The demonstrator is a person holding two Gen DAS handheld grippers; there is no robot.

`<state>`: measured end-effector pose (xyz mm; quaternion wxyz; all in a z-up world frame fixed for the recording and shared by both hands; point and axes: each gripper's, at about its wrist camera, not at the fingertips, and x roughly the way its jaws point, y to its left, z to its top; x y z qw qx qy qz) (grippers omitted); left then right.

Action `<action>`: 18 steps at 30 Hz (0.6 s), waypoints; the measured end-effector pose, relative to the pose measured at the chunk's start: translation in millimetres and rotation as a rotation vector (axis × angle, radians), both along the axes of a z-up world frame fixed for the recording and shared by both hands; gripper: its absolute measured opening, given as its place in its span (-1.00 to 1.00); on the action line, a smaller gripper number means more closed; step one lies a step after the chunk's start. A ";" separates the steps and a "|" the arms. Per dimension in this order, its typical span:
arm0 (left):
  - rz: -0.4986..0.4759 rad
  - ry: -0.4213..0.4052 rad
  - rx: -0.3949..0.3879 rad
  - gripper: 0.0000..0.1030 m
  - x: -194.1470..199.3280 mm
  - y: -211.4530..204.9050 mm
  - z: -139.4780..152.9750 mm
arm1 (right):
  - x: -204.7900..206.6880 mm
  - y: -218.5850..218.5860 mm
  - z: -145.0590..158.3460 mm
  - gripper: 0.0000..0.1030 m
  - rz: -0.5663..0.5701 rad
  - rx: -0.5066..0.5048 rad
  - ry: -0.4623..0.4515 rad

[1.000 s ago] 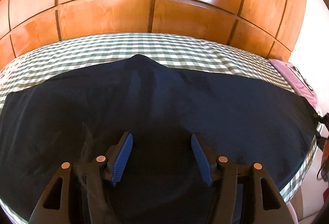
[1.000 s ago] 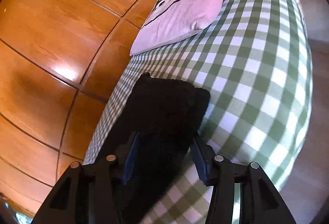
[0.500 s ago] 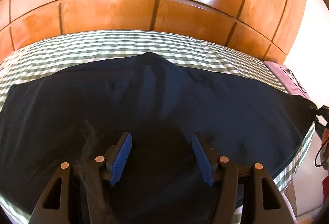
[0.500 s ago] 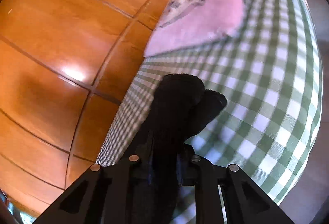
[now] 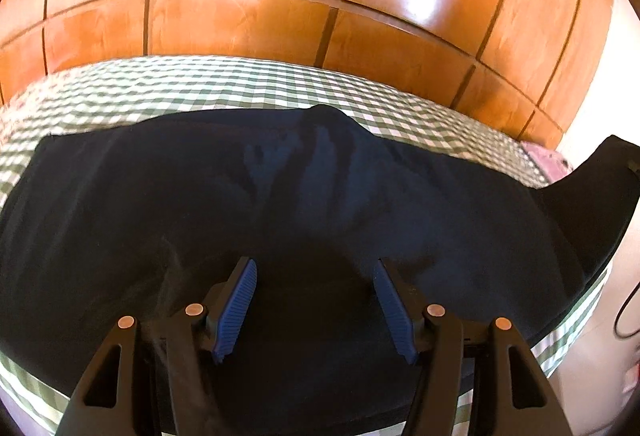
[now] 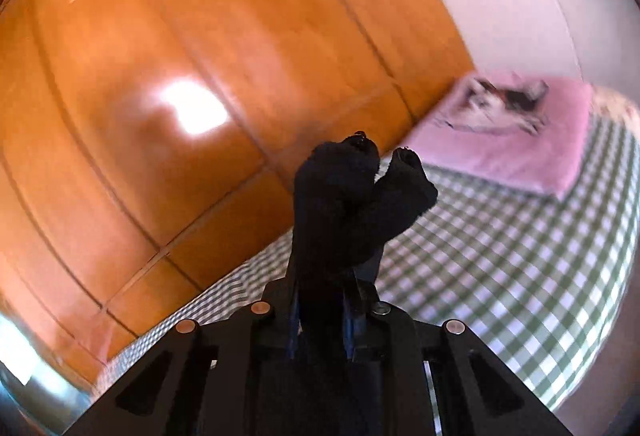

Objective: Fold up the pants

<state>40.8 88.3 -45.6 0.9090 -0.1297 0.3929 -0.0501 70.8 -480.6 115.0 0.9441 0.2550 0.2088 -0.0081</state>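
Observation:
Dark navy pants (image 5: 304,203) lie spread across a green-and-white checked bed (image 5: 224,83). My left gripper (image 5: 314,300) is open, its blue pads (image 5: 236,304) just above the near part of the cloth, holding nothing. My right gripper (image 6: 322,312) is shut on the end of the pants (image 6: 348,203), which bunches up out of the jaws and is raised above the bed. In the left wrist view that raised end (image 5: 592,195) shows at the far right.
A glossy wooden panelled wall (image 5: 280,7) runs along the far side of the bed. A pink pillow with a dog picture (image 6: 504,127) lies at the bed's end. The bed's near edge (image 5: 568,336) drops off at the right.
My right gripper closed on the pants' end and lifted it off the bed. The left gripper stayed open over the cloth, shifting slightly.

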 end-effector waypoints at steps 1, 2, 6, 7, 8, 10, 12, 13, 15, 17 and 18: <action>0.007 0.004 -0.017 0.20 0.4 2.1 0.4 | -0.6 10.8 5.9 -0.67 0.020 -0.030 -0.013; 0.014 0.009 -0.033 0.20 1.0 4.1 0.5 | -1.4 23.6 11.3 -0.67 0.046 -0.067 -0.024; 0.040 0.021 -0.078 0.20 1.8 10.0 2.2 | -4.0 69.5 19.2 -0.67 0.139 -0.176 -0.055; 0.043 0.022 -0.079 0.20 1.8 10.4 2.7 | -5.3 77.7 19.0 -0.67 0.156 -0.191 -0.059; 0.047 0.022 -0.079 0.20 1.8 10.8 3.2 | -5.5 89.7 19.0 -0.67 0.183 -0.214 -0.064; 0.056 0.022 -0.080 0.20 1.8 12.5 4.3 | -6.8 111.0 16.0 -0.67 0.242 -0.242 -0.069; 0.066 0.025 -0.088 0.20 2.0 13.9 4.2 | -6.5 128.1 11.2 -0.67 0.294 -0.266 -0.070; 0.070 0.027 -0.095 0.20 2.4 14.7 4.0 | -5.6 137.4 7.6 -0.67 0.324 -0.278 -0.066; 0.076 0.030 -0.101 0.20 2.7 15.6 4.1 | -4.1 156.6 -1.3 -0.67 0.389 -0.294 -0.059; 0.080 0.030 -0.104 0.20 3.3 16.3 4.2 | -3.8 178.8 -12.4 -0.67 0.451 -0.317 -0.037; 0.082 0.030 -0.107 0.20 3.2 16.2 4.5 | -3.1 186.6 -18.0 -0.67 0.474 -0.325 -0.028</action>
